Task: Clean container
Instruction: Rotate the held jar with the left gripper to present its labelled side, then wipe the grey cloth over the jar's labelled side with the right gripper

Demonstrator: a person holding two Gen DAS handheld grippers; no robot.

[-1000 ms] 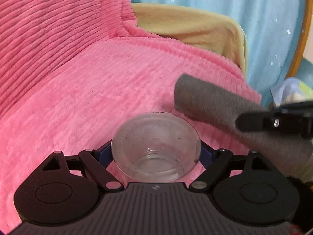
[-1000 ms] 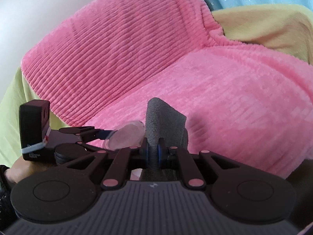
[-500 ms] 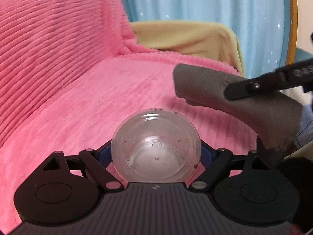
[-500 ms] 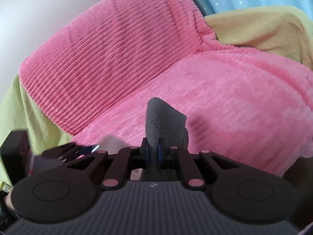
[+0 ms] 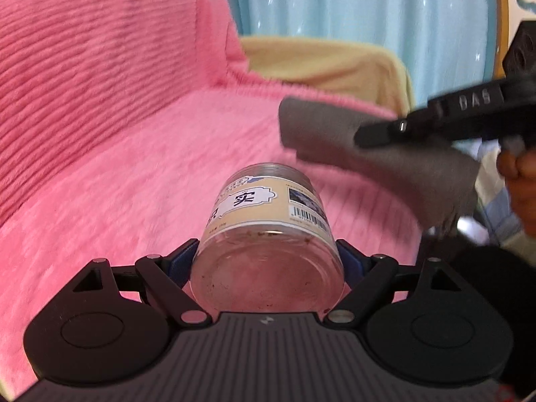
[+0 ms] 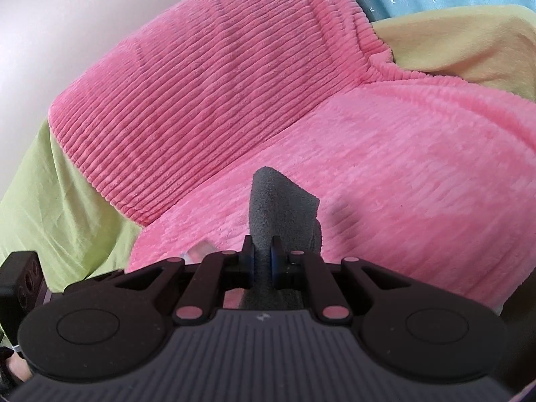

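My left gripper (image 5: 266,261) is shut on a clear plastic jar (image 5: 268,234) with a beige label. The jar lies tipped, its bottom toward the camera and its mouth pointing away; brown specks cling inside. My right gripper (image 6: 263,258) is shut on a grey sponge cloth (image 6: 278,204). In the left wrist view that cloth (image 5: 368,154) hangs above and right of the jar, apart from it, with the right gripper's black finger (image 5: 435,124) across it. A sliver of the jar (image 6: 197,253) shows at the left in the right wrist view.
A pink ribbed blanket (image 5: 117,134) covers the sofa seat and back. A yellow cover (image 5: 328,63) lies behind, a green one (image 6: 50,201) at the left. A blue curtain (image 5: 368,10) hangs at the back. The person's hand (image 5: 519,181) is at the right edge.
The jar has tipped over: its open mouth faced the camera before, now its bottom and label show. The cloth and right gripper have stayed above right of it.
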